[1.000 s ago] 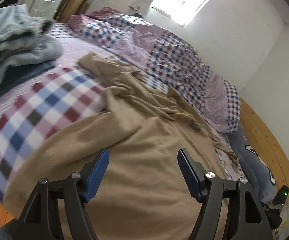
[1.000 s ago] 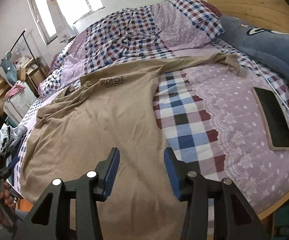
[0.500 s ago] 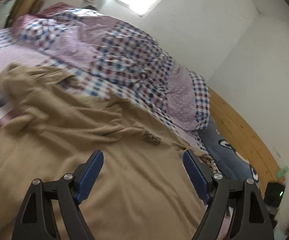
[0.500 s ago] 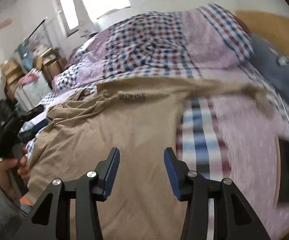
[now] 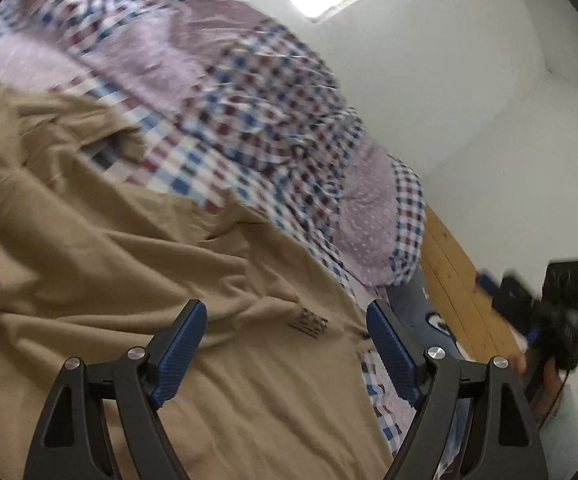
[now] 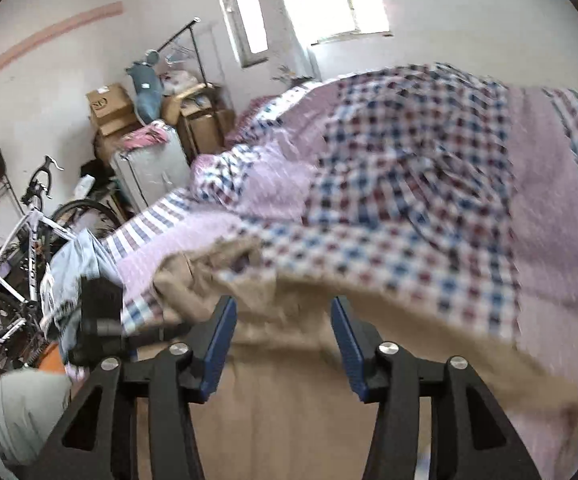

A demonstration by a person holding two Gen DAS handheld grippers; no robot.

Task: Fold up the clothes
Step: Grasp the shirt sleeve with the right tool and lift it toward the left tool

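Here both jaws gape above tan shirt point(image 5: 137, 240).

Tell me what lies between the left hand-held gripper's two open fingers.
In the left wrist view, only the tan shirt and its printed logo lie there.

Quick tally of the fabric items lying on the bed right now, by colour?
Tan shirt: 1
Plaid-and-lilac quilt: 1
Light blue garment, at the bed's edge: 1
Dark blue pillow: 1
Total: 4
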